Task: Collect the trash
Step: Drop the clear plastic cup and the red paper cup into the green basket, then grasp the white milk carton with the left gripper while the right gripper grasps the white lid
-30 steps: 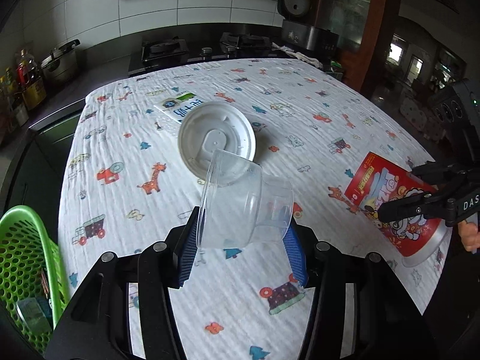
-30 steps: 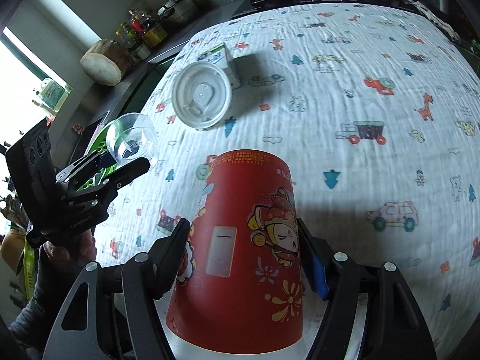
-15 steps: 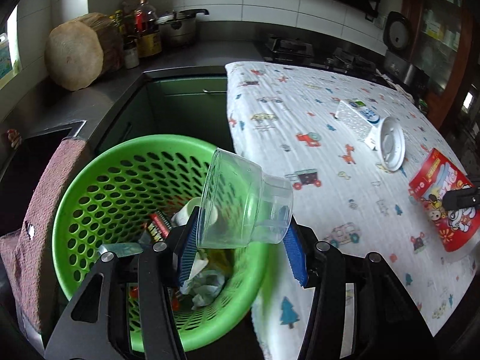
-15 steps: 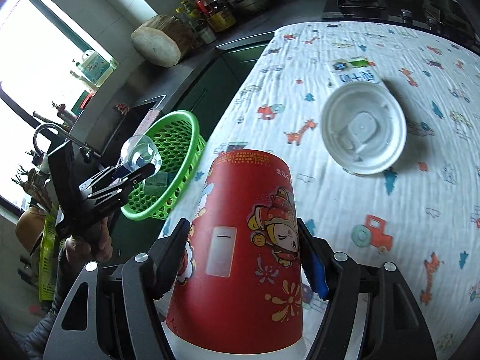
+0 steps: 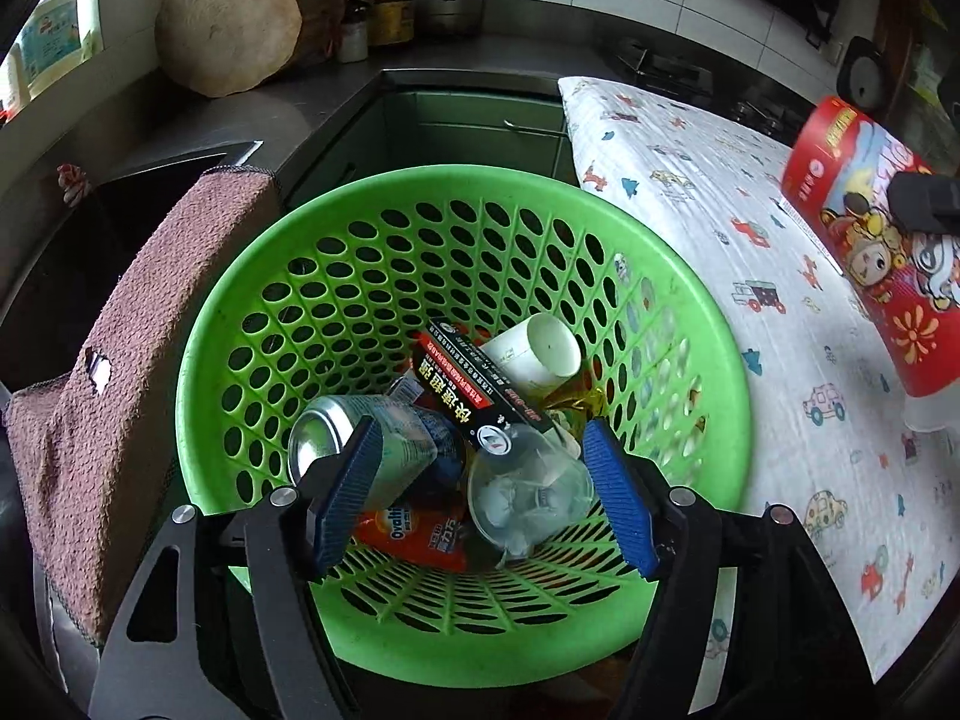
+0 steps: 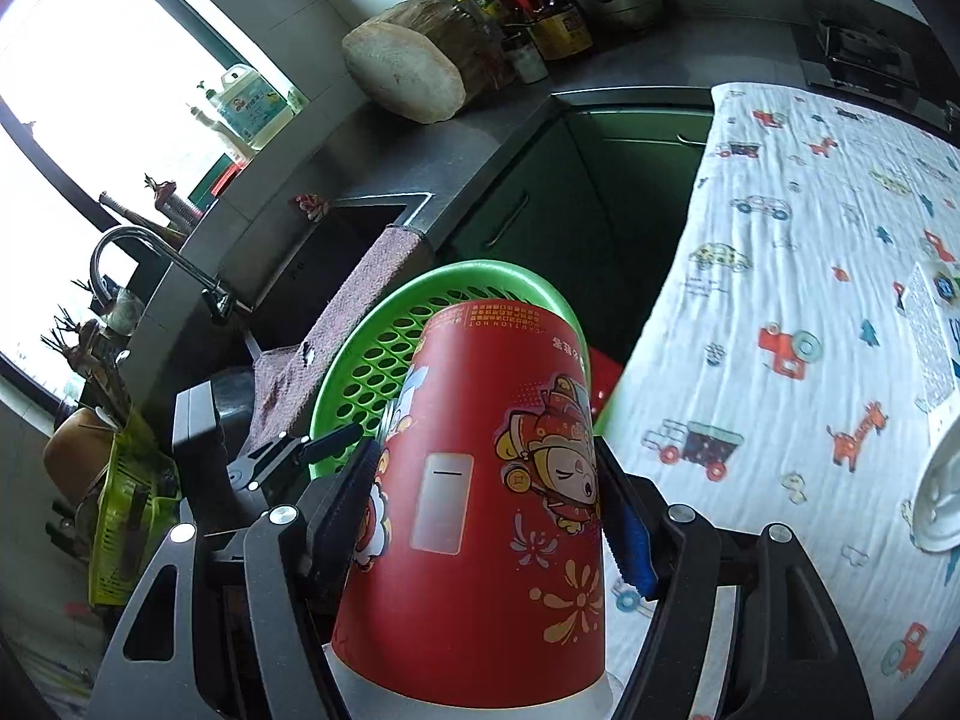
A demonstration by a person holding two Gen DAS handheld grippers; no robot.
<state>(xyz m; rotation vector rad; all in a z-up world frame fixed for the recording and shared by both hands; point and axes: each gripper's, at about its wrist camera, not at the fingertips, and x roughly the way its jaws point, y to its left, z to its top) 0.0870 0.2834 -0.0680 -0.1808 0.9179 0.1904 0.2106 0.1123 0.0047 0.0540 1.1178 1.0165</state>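
Note:
My left gripper is open above the green basket. The clear plastic cup lies inside the basket among a can, a black box, a white cup and an orange wrapper. My right gripper is shut on the red paper cup, held bottom-forward above the table edge near the basket. The red cup also shows in the left wrist view. A white lid and a small carton lie on the table.
The table carries a white cartoon-print cloth. A brown towel hangs over the sink edge left of the basket. A sink with faucet, a chopping block and bottles stand on the dark counter.
My left gripper swung from the table to over the basket, opened and let the clear cup drop in. My right gripper carried the red cup leftward toward the basket.

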